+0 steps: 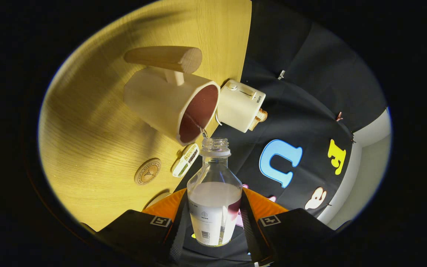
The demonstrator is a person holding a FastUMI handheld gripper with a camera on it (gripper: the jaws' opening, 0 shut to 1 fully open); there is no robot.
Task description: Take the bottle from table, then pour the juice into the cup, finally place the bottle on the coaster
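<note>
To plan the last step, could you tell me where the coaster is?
The coaster lies on the table, beyond the tongs, beside the cup.

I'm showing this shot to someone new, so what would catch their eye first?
First, the clear bottle clamped between the gripper's two fingers, tipped so its open mouth sits right at the rim of the cream cup with the wooden handle. Next, the thin trickle of liquid at that rim. Then the round coaster on the wooden table, beside the cup.

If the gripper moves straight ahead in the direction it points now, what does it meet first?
Probably the cup: the gripper, shut on the bottle, has the bottle's mouth at the cup's rim. Depth is unclear.
</note>
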